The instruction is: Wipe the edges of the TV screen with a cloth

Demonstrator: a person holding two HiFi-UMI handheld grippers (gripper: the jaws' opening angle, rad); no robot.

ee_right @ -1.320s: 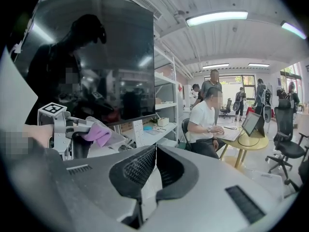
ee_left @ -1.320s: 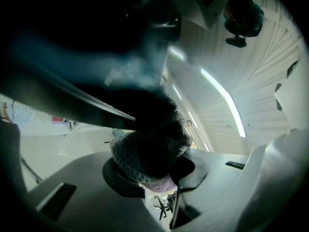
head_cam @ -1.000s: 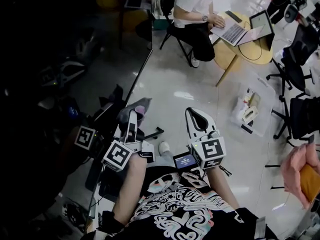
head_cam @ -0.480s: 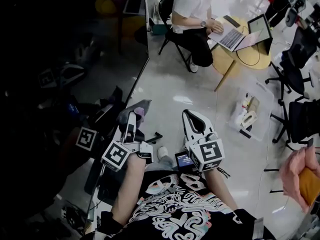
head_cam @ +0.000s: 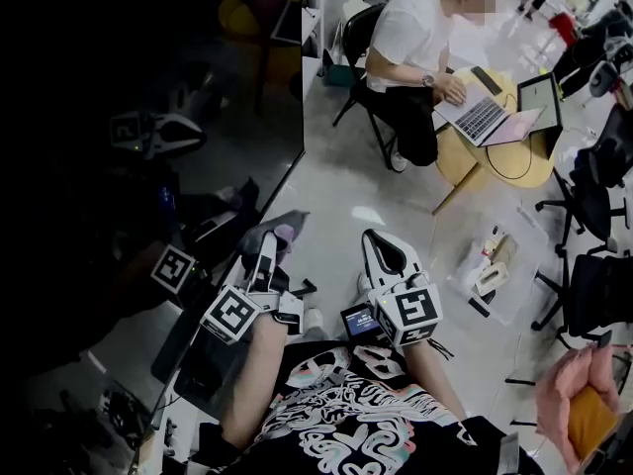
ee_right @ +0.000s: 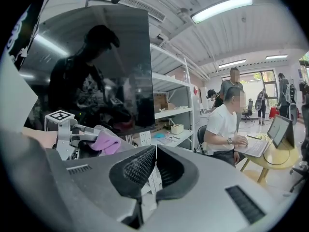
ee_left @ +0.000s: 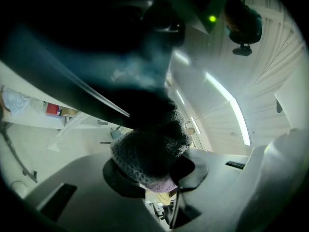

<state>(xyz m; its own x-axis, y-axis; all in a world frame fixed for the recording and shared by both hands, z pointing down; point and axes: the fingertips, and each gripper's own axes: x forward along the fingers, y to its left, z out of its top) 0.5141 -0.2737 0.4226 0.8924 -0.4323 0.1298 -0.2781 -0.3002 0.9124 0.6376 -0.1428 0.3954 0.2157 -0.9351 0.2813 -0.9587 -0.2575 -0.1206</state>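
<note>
A grey-and-pink cloth (head_cam: 274, 228) is clamped in the left gripper (head_cam: 263, 248) at the dark, reflective TV screen's (head_cam: 148, 166) lower right edge, the right gripper (head_cam: 382, 246) is closed on nothing over the glossy pale floor (head_cam: 326, 166), and a seated person (head_cam: 410, 57) is seen at a round table (head_cam: 465, 156) beyond.

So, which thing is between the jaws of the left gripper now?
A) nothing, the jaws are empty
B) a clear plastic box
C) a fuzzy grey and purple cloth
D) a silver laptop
C: in the left gripper view, the left gripper has its jaws closed on the fuzzy grey and purple cloth, which bulges out of them next to the edge of the black TV screen.
</note>
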